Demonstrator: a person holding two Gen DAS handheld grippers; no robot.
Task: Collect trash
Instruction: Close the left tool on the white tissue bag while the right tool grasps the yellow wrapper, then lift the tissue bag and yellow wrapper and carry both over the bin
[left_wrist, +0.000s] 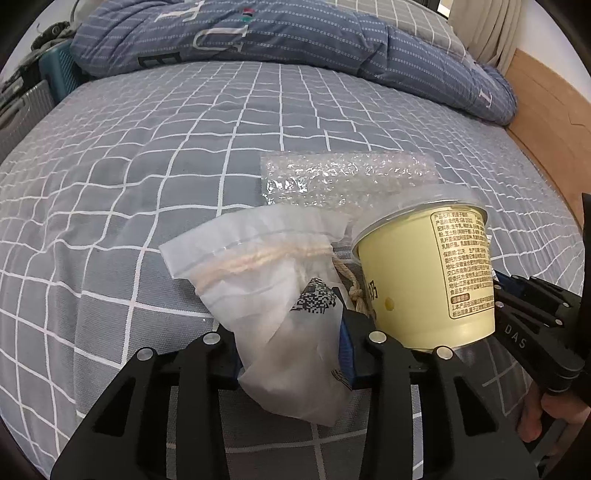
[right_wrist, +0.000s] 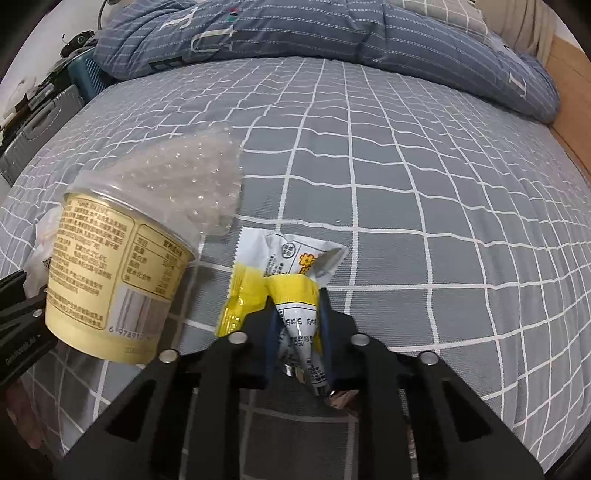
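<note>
Trash lies on the checked bedsheet (left_wrist: 184, 147). Left wrist view: left gripper (left_wrist: 291, 350) fingers clamp a translucent zip bag (left_wrist: 280, 295); yogurt cup (left_wrist: 428, 273) at 3 o'clock, bubble wrap (left_wrist: 343, 177) at 12. Right wrist view: right gripper (right_wrist: 297, 332) fingers clamp a yellow-white snack wrapper (right_wrist: 291, 280); cup at 9 o'clock.

Even soft indoor light, faint shadows, glare on bubble wrap (left_wrist: 343, 177), heavy fisheye warp, dark corners

On the grey checked bedsheet (right_wrist: 406, 184) I count four bits of rubbish: one pale yellow plastic cup (left_wrist: 432, 280), one sheet of clear bubble wrap (left_wrist: 343, 177), one frosted white zip bag with twine inside (left_wrist: 280, 306), one yellow-and-white snack wrapper (right_wrist: 291, 288). One blue striped quilt (left_wrist: 258, 37). Two black grippers (left_wrist: 291, 354) (right_wrist: 297, 332).
</note>
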